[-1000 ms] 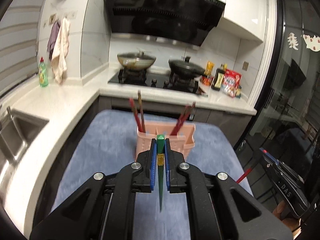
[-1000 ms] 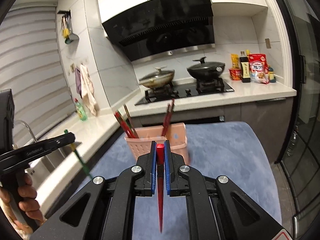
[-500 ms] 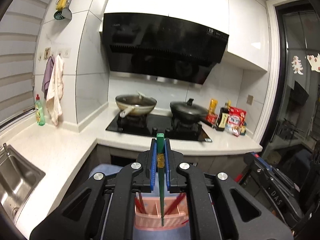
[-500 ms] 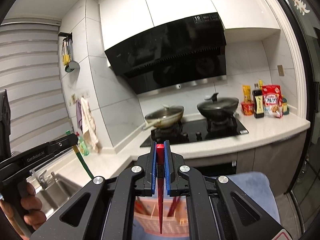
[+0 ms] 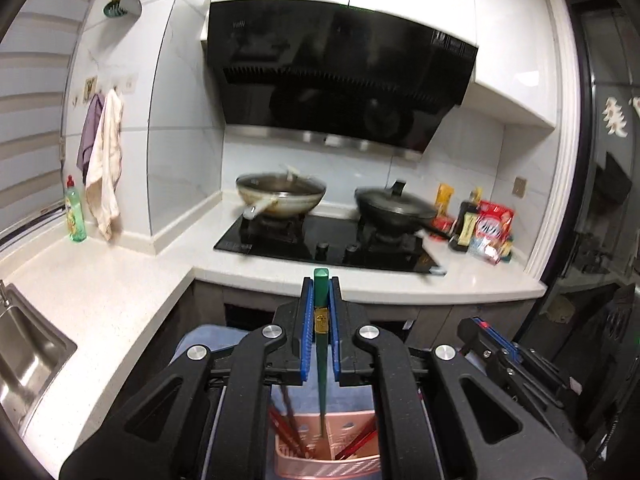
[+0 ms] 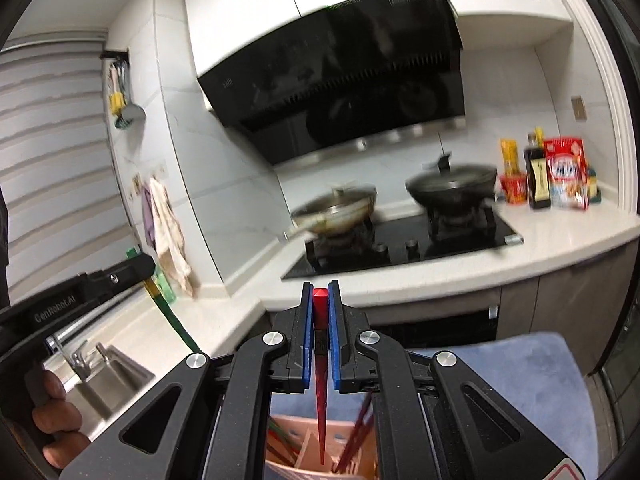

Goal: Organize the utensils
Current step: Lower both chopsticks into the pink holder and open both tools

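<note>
My left gripper (image 5: 321, 280) is shut on a green chopstick (image 5: 321, 376) that hangs point down over the pink utensil holder (image 5: 352, 462). Several red and brown chopsticks (image 5: 286, 428) stand in that holder. In the right wrist view my right gripper (image 6: 320, 286) is shut on a red chopstick (image 6: 321, 408), its tip over the pink utensil holder (image 6: 296, 456). The left gripper (image 6: 136, 266) with the green chopstick (image 6: 172, 320) shows at the left of that view, held by a hand (image 6: 52, 420). The right gripper (image 5: 492, 344) shows at the lower right of the left wrist view.
The holder stands on a blue mat (image 6: 520, 380). Beyond it runs a white counter (image 5: 120, 292) with a sink (image 5: 24, 356) at the left. A black hob (image 5: 332, 244) carries a wok (image 5: 280, 196) and a dark pan (image 5: 392, 208). Bottles and packets (image 6: 552, 172) crowd the right end.
Both grippers have moved forward over the holder and tilted upward. The holder has dropped from mid-frame to the bottom edge, and the hob and hood fill more of each view.
</note>
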A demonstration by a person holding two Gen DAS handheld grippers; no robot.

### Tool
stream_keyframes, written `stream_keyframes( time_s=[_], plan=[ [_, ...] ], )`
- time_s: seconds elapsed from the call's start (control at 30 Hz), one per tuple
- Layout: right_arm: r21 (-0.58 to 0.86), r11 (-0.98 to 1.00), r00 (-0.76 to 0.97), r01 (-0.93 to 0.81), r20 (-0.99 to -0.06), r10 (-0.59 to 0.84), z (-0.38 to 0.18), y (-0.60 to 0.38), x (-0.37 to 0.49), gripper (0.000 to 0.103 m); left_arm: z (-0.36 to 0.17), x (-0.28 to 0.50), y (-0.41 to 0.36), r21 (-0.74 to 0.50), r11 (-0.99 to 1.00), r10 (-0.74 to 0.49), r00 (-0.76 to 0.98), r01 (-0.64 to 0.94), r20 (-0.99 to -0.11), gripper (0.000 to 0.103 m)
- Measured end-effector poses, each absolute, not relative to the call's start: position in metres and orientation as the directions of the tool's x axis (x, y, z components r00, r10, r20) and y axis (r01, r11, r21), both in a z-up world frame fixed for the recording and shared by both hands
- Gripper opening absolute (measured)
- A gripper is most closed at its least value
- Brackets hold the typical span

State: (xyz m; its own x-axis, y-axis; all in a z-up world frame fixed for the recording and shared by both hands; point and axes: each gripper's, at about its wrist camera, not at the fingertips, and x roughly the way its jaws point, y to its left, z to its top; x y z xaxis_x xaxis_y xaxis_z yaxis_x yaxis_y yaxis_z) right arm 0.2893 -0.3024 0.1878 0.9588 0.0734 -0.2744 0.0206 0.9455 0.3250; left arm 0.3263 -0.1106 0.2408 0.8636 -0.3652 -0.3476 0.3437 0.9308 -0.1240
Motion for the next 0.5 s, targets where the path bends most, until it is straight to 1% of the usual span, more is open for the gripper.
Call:
stream_keyframes(
  time_s=[0.2,0.37,0.4,0.47,0.5],
  plan=[
    [0.326,0.944,0.935,0.046,-0.346,0.074,0.156,-0.309,0.298,0.007,0.208,0.339,-0.111,-0.13,0.934,-0.356,0.84,0.332,-0.41,0.007],
    [0.309,0.95,0.921,0.048,-0.382,0.078,0.143,-0.308,0.299,0.007,0.199,0.339,-0.11,-0.136,0.934,-0.356,0.836,0.329,-0.418,0.008],
    [0.307,0.95,0.921,0.05,-0.382,0.075,0.143,-0.309,0.299,0.01,0.198,0.339,-0.11,-0.137,0.934,-0.356,0.837,0.329,-0.416,0.008],
    [0.306,0.95,0.921,0.057,-0.383,0.068,0.144,-0.309,0.296,0.014,0.196,0.338,-0.11,-0.13,0.938,-0.345,0.842,0.32,-0.415,0.012],
    [0.309,0.949,0.92,0.059,-0.386,0.068,0.144,-0.309,0.295,0.018,0.196,0.337,-0.11,-0.128,0.939,-0.342,0.842,0.318,-0.416,0.024]
  ],
)
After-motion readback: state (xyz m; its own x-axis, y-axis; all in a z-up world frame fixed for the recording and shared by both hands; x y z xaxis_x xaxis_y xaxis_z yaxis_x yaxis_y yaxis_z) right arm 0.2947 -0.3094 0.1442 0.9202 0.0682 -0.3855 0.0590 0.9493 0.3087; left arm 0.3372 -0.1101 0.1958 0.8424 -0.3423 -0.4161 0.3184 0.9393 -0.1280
